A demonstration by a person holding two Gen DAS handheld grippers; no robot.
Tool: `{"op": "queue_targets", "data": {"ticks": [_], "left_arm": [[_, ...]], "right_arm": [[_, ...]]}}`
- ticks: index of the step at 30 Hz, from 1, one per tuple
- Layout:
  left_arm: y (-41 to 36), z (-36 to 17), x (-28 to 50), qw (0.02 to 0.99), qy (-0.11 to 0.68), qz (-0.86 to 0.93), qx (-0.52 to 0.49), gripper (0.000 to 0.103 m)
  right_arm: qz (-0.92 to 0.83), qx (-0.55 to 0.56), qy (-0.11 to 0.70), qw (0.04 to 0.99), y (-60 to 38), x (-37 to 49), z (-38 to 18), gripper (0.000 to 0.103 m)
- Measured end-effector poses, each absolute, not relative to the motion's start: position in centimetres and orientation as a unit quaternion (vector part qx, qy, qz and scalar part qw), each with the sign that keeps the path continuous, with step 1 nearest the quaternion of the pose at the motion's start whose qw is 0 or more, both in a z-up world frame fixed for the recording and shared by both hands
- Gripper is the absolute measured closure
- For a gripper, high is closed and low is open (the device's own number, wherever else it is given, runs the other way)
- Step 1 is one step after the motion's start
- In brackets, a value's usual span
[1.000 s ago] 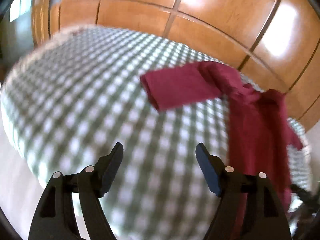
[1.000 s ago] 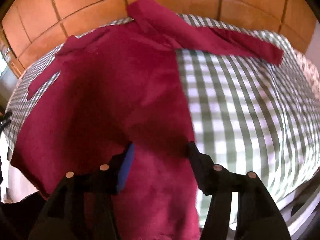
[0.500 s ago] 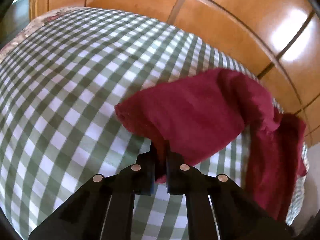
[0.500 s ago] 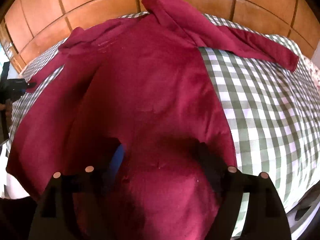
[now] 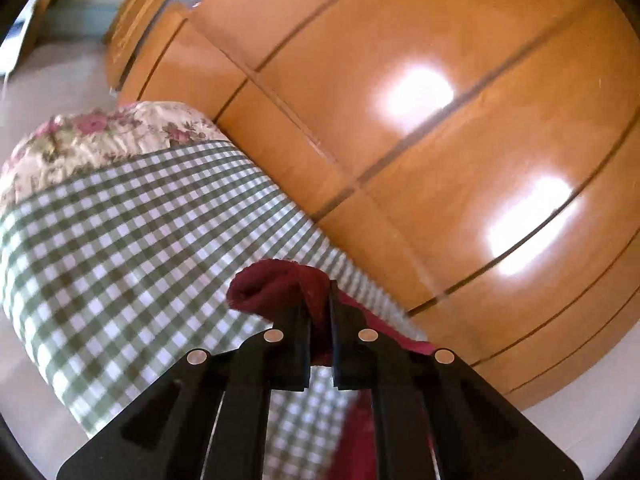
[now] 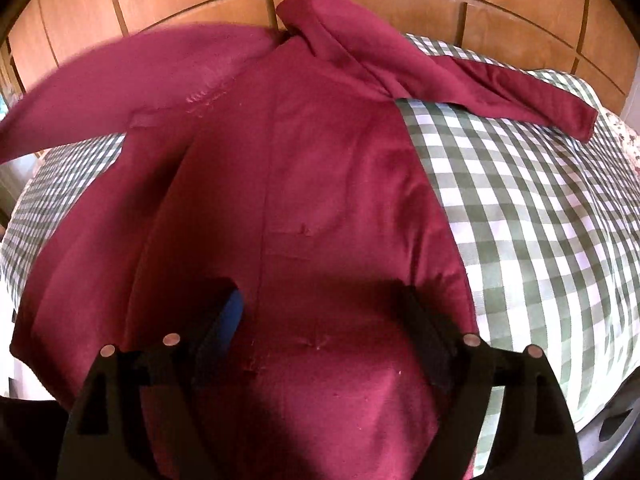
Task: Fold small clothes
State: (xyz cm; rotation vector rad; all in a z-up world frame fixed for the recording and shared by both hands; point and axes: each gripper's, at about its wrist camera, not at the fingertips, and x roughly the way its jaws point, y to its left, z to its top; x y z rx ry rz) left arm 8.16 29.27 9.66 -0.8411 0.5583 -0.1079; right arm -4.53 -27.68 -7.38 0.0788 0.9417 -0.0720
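A dark red long-sleeved shirt (image 6: pixel 320 160) lies spread on a green-and-white checked bedcover (image 6: pixel 540 220). My left gripper (image 5: pixel 318 308) is shut on the cuff of one sleeve (image 5: pixel 272 288) and holds it up off the cover. In the right wrist view that raised sleeve (image 6: pixel 120 88) is blurred at the upper left. The other sleeve (image 6: pixel 500 92) lies flat, stretched to the right. My right gripper (image 6: pixel 320 292) hovers over the shirt's lower body with its jaws opening. The cloth lies below and between the fingers, and the pads do not press on it.
Glossy wooden cupboard doors (image 5: pixel 440 120) stand close behind the bed. A floral border (image 5: pixel 100 140) edges the checked cover (image 5: pixel 120 240) at its far end. Pale floor shows beyond the bed's sides.
My left gripper shut on the sleeve cuff, then rose and rolled, lifting the sleeve off the cover. My right gripper spread its jaws wider over the shirt body and stayed about where it was.
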Motion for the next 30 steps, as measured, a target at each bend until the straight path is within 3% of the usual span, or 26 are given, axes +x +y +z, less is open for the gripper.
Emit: {"op": "queue_targets", "data": {"ticks": [3, 13, 14, 15, 17, 24, 30], "left_arm": [[31.0, 8.8, 9.8, 0.842, 0.270, -0.028, -0.467, 0.097], [31.6, 3.9, 22.9, 0.825, 0.354, 0.115, -0.424, 0.096], [31.9, 3.1, 23.5, 0.819, 0.364, 0.115, -0.428, 0.085], [32.6, 2.2, 23.7, 0.809, 0.368, 0.132, -0.439, 0.055], [33.5, 1.0, 22.7, 0.799, 0.357, 0.158, -0.458, 0.024], [35.0, -2.4, 18.7, 0.800, 0.383, 0.123, -0.445, 0.024], [32.1, -5.4, 20.0, 0.796, 0.427, 0.103, -0.416, 0.026]], "right_arm": [[-0.036, 0.039, 0.453, 0.890, -27.7, -4.6, -7.4, 0.022], [-0.054, 0.029, 0.461, 0.885, -27.2, -4.5, -7.2, 0.021], [-0.056, 0.029, 0.462, 0.885, -27.1, -4.5, -7.2, 0.021], [-0.058, 0.028, 0.462, 0.884, -27.1, -4.4, -7.3, 0.021], [-0.061, 0.026, 0.462, 0.884, -27.0, -4.3, -7.4, 0.019], [-0.068, 0.021, 0.460, 0.885, -26.9, -4.0, -7.6, 0.015], [-0.073, 0.016, 0.463, 0.883, -26.8, -3.8, -7.6, 0.014]]}}
